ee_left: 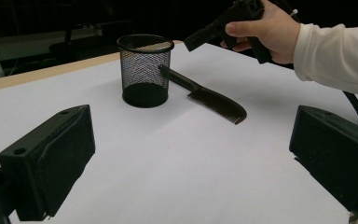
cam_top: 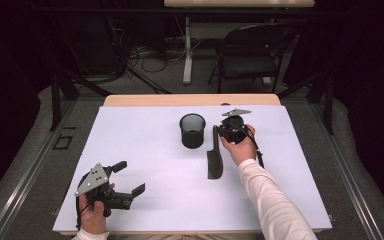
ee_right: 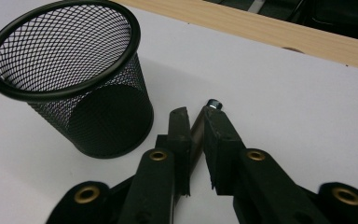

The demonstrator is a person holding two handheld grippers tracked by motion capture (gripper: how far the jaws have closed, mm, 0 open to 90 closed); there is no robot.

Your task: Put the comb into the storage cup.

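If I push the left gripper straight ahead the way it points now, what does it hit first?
Probably the black comb: in the left gripper view it lies on the white table roughly ahead between the open jaws of the left gripper, with the mesh pen cup just left of that line. Depth is hard to judge.
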